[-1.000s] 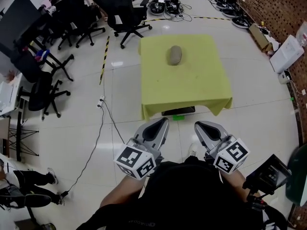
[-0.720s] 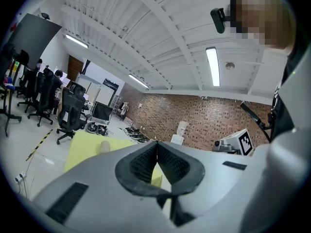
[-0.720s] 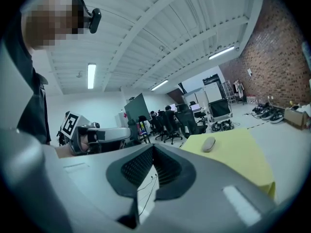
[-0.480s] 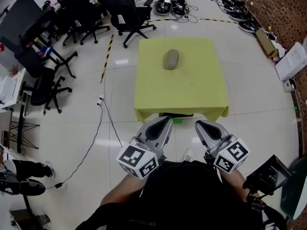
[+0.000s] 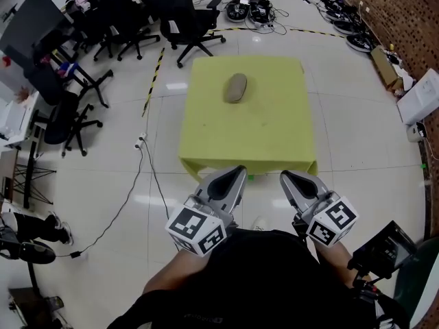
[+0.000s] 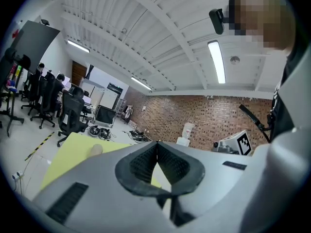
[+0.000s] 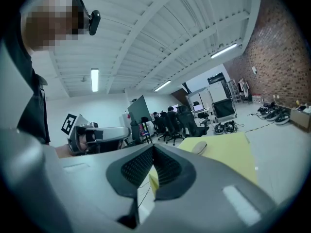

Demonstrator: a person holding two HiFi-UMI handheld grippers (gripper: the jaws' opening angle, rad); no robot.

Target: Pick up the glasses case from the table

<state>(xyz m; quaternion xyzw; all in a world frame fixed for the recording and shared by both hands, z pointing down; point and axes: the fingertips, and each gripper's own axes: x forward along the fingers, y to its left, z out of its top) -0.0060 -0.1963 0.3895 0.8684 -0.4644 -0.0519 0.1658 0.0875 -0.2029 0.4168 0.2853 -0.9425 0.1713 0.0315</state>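
Note:
A grey oval glasses case point(image 5: 235, 88) lies on the far half of a table under a yellow cloth point(image 5: 274, 129). My left gripper point(image 5: 236, 172) and right gripper point(image 5: 285, 176) hang side by side just short of the table's near edge, well away from the case. Both are shut with nothing between the jaws. In the left gripper view the case point(image 6: 96, 149) shows small over the left jaw, and the left gripper point(image 6: 157, 144) points level. In the right gripper view the case point(image 7: 198, 147) lies on the yellow cloth point(image 7: 233, 152) beyond the shut right gripper point(image 7: 153, 148).
Black office chairs point(image 5: 182, 16) stand beyond the table at the far left. A cable point(image 5: 147, 170) runs over the floor left of the table. Boxes and gear point(image 5: 418, 98) line the brick wall at the right. A person's legs point(image 5: 27, 242) show at the left edge.
The table and the case have come nearer in the head view; both grippers now reach its near edge. The jaws stay shut.

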